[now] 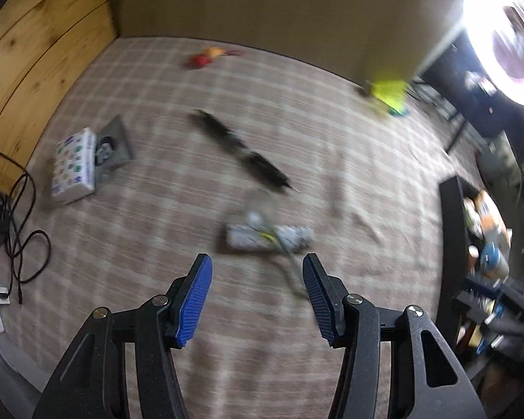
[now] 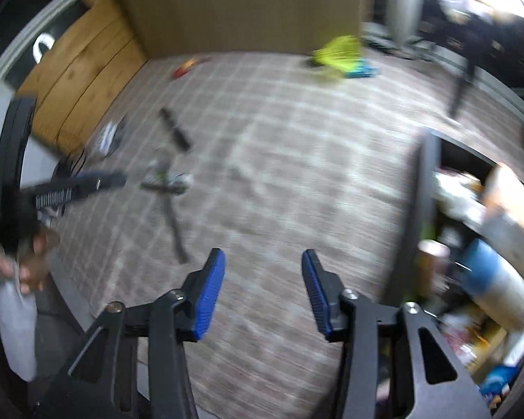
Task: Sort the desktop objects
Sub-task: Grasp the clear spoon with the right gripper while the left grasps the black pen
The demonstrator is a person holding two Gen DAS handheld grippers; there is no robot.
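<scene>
Both views are motion-blurred. My left gripper [image 1: 257,262] is open and empty above the checked tablecloth [image 1: 178,230]. Just ahead of it lies a white patterned roll [image 1: 269,236] with a thin stick [image 1: 290,265] across it. Beyond lies a long black object [image 1: 241,146]. My right gripper [image 2: 263,256] is open and empty. The roll [image 2: 167,183], the stick [image 2: 174,223] and the black object [image 2: 176,129] lie to its far left. The left gripper [image 2: 80,185] shows at the left edge of the right wrist view.
A white printed box [image 1: 74,166] and a grey pouch [image 1: 113,145] lie at the left. Red and yellow items [image 1: 206,56] and a yellow-green object [image 1: 389,92] sit at the back. A black bin [image 1: 452,216] with several items stands at the right. Black cables [image 1: 17,216] lie at the left.
</scene>
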